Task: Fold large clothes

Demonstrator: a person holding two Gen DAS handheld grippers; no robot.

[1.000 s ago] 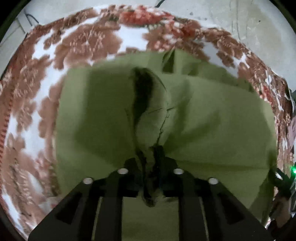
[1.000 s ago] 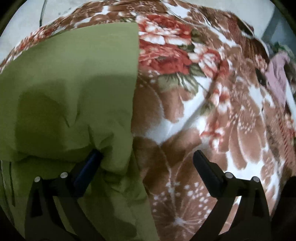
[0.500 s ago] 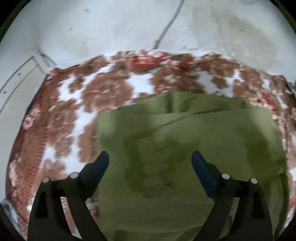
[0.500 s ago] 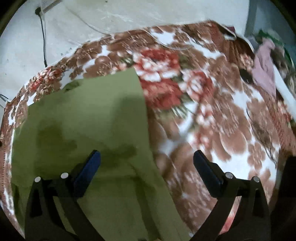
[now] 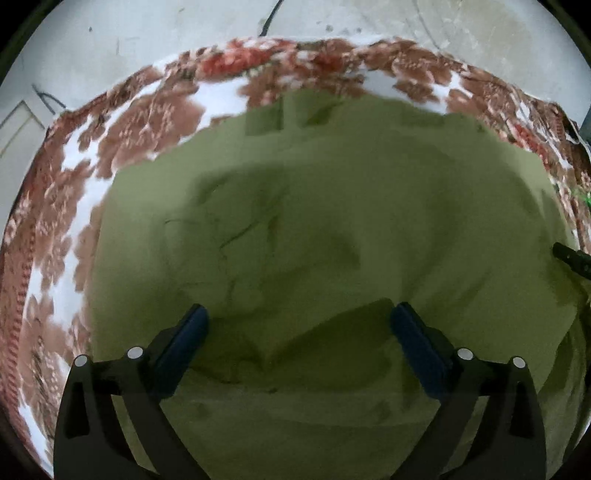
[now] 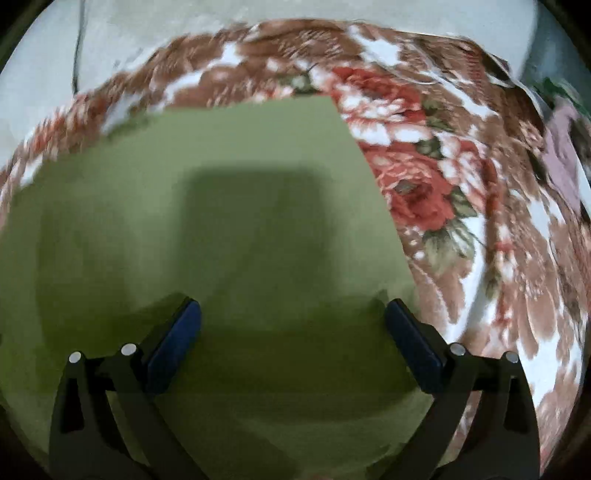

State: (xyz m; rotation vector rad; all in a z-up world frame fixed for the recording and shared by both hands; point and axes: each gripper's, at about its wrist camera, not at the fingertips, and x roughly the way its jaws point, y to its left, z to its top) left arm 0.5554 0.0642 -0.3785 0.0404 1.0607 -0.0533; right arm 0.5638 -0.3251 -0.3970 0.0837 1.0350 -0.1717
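Observation:
An olive-green garment (image 5: 332,229) lies spread on a floral blanket (image 5: 122,122), with a folded layer on top and a few creases near its middle. My left gripper (image 5: 297,325) is open and empty, hovering over the garment's near part. In the right wrist view the same green garment (image 6: 229,229) fills the left and middle, its straight right edge running down the blanket (image 6: 480,229). My right gripper (image 6: 293,321) is open and empty above the garment near that edge. The other gripper's tip (image 5: 572,258) shows at the far right of the left wrist view.
The brown, red and white floral blanket covers a bed against a pale wall (image 5: 147,33). A dark cable (image 5: 267,22) hangs on the wall. A pink cloth (image 6: 561,162) lies at the blanket's far right edge.
My left gripper let go of the bunched green cloth and opened. Both grippers rose, then came back lower over the garment, which now lies flatter.

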